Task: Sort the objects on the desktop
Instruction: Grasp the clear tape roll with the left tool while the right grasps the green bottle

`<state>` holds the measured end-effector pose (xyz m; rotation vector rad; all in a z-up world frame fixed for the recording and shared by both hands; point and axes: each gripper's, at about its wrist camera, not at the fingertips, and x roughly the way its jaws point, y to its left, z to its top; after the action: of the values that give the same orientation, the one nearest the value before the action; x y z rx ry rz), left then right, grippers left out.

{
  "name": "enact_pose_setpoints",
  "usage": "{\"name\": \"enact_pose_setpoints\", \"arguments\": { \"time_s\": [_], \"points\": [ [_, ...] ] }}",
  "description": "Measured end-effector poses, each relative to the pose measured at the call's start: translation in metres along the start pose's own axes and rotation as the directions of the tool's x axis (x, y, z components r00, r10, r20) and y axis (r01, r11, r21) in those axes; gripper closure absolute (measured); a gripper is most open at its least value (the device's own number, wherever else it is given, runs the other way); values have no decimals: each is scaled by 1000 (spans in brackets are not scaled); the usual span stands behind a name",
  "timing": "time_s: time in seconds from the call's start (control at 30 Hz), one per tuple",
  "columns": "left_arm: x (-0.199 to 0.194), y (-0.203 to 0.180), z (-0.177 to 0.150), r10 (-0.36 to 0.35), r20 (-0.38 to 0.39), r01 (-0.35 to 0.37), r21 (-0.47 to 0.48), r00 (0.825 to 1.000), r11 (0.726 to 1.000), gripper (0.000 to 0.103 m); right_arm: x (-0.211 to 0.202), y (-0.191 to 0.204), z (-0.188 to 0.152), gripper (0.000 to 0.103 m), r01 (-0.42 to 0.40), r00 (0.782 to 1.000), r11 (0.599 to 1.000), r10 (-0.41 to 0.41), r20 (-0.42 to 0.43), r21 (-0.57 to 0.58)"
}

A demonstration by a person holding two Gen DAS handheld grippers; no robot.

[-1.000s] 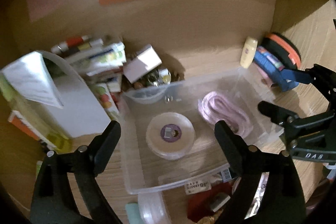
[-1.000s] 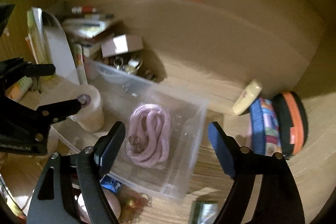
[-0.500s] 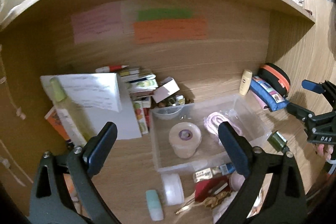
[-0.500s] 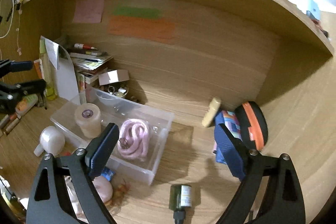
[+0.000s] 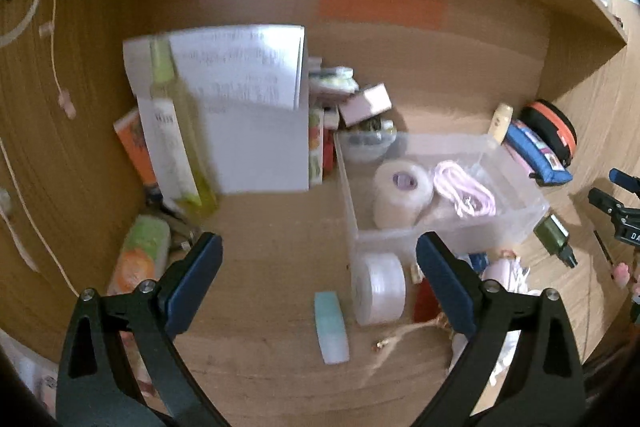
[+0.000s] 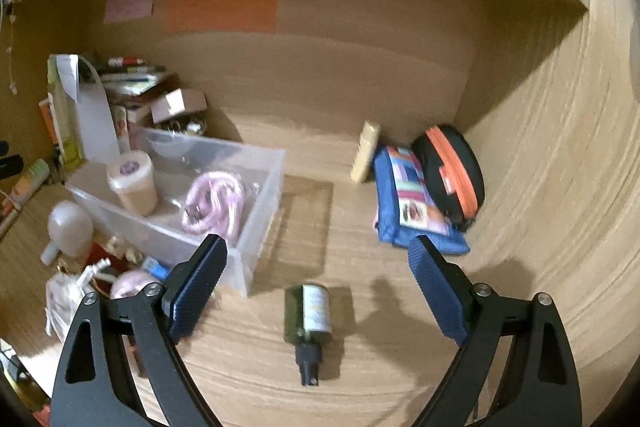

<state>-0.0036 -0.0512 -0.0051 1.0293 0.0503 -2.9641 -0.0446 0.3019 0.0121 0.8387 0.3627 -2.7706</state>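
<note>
Wooden desk [image 6: 320,227] under a shelf carries a clear plastic bin [image 6: 260,187] holding a tape roll [image 6: 132,183] and a coiled pink cord [image 6: 212,203]. Only the right wrist view shows the green bottle [image 6: 308,311] lying whole between the spread right gripper [image 6: 316,263], its label too blurred to read. Only the left view shows the teal eraser [image 5: 330,327], perhaps a small case, ahead of the wide-spread, empty left gripper [image 5: 316,267].

Your wooden table [image 6: 400,367] holds a clear plastic bin [image 6: 260,187], a small green bottle [image 6: 308,311] lying on its side, a blue pouch [image 6: 412,203] and a black-and-orange case [image 6: 452,167].
</note>
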Motion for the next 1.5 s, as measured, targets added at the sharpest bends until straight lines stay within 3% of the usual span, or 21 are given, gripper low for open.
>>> {"name": "enact_pose_setpoints", "arguments": {
  "time_s": [0.23,0.6,0.77,0.93,1.1,1.27,1.5],
  "points": [
    [25,-17,-18,-45,-77,46,8,996,999,4,15,-4,-25,12,10,998,1000,-10,-64,6],
    [67,-37,-36,-48,-190,54,25,981,998,4,69,-15,-59,12,-48,975,998,56,-215,42],
    [80,-35,-37,-49,-209,53,10,977,999,5,84,-16,-58,20,-89,963,995,96,-251,42],
    [88,-32,-36,-42,-223,42,-2,974,999,25,95,-13,-59,32,-114,952,993,116,-283,26],
    [93,-31,-37,-44,-224,43,-8,974,999,29,102,-9,-58,43,-139,942,990,138,-305,17],
    [100,-29,-40,-58,-248,56,-17,967,998,44,107,-6,-57,59,-171,932,985,171,-320,27],
    [97,-25,-41,-69,-237,62,-34,969,997,59,108,-5,-60,65,-180,933,983,185,-308,44]
  ]
}}
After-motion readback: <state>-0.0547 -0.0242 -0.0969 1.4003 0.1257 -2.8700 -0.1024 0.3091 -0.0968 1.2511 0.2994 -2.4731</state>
